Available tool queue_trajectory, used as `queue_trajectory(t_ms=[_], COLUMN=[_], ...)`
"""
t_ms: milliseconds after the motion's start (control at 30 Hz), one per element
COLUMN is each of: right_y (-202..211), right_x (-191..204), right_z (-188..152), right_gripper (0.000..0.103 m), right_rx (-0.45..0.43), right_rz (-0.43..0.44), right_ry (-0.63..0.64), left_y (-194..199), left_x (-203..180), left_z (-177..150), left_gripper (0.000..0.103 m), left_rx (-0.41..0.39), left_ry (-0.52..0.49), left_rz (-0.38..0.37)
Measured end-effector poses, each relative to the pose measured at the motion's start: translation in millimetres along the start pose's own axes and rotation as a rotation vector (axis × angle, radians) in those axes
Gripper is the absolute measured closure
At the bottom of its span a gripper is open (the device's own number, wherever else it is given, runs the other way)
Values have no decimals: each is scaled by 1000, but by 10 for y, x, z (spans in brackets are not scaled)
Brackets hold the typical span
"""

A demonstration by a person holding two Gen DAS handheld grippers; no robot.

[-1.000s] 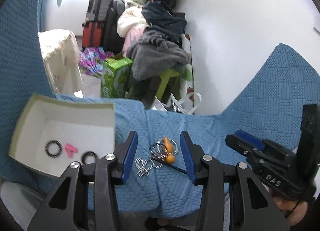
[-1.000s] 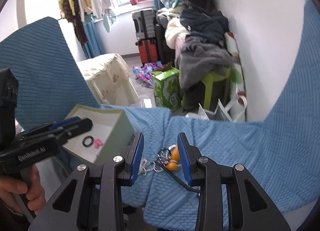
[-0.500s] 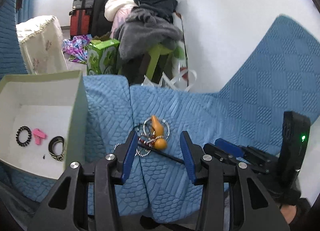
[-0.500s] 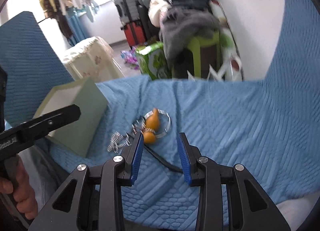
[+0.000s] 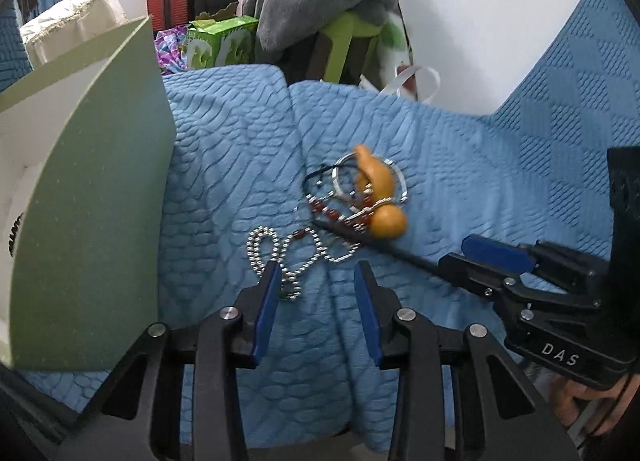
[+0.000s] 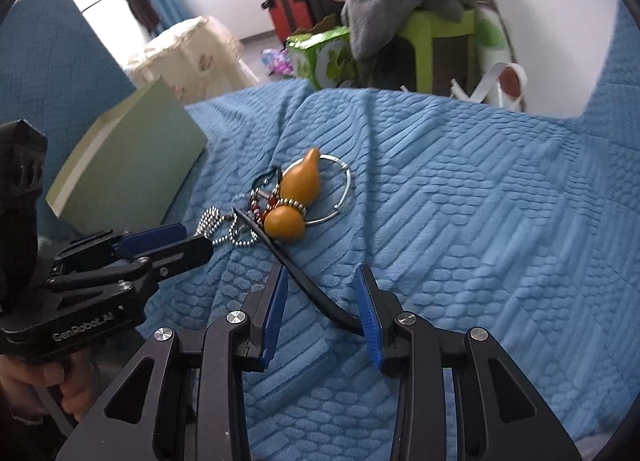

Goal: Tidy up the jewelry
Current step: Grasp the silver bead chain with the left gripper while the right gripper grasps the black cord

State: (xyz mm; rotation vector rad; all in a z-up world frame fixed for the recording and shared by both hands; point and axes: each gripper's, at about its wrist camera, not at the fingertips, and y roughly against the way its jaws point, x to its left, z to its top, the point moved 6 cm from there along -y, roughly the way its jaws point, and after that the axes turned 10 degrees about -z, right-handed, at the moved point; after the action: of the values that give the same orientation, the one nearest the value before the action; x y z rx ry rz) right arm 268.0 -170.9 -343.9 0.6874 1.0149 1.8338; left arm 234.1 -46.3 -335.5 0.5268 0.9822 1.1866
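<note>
A tangle of jewelry lies on the blue quilted cover: an orange gourd pendant (image 5: 380, 197) (image 6: 294, 197) on a silver bangle (image 5: 394, 177) (image 6: 344, 185), red beads, a silver ball chain (image 5: 280, 253) (image 6: 218, 227) and a black cord (image 6: 304, 277). My left gripper (image 5: 316, 281) is open, low over the ball chain, its left fingertip touching it. My right gripper (image 6: 322, 285) is open, straddling the black cord just short of the gourd. A green-sided box (image 5: 100, 197) (image 6: 132, 165) stands left of the pile.
The blue cover rises as a backrest at right (image 5: 580, 73). Beyond the front edge are a green stool (image 6: 436, 49) piled with clothes, a green carton (image 5: 224, 45), suitcases and a cream-covered table (image 6: 192, 53).
Both grippers have moved forward and down toward the jewelry pile, which now looms much larger. The box interior has slid out of view to the left. Jaws stay open.
</note>
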Motion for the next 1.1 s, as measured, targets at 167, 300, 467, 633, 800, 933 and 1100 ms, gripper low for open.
queue_trajectory(t_ms=[167,300,467,633,800,933,1100], right_y=[-149,-246,-268,-190,-57,-5,7], right_x=[107,194,292,342,347,316,178], right_z=[-3,-18,-54,-92,-109,-158,-140], right_gripper=[73,79,84,98,98,98,98], right_rx=[29,35,24,33,27,38,27], right_rz=[-6,-24,-64,-22,1,-1,-33], right_ry=[60,131,209,200,152,108,45], left_y=[-72,-103,-114,-118,-121,-100,-151], left_x=[67,127,152,156,170,130,28], left_z=[-37,-28,-62,-56,-50,14,131], left_gripper=[65,65,65,65,65,65,65], left_rx=[22,28,34,32,28,6,-7], left_ry=[-43,-33,-28,-29,-27,-32,-81], left_rz=[46,49,44,35,29,5,-20])
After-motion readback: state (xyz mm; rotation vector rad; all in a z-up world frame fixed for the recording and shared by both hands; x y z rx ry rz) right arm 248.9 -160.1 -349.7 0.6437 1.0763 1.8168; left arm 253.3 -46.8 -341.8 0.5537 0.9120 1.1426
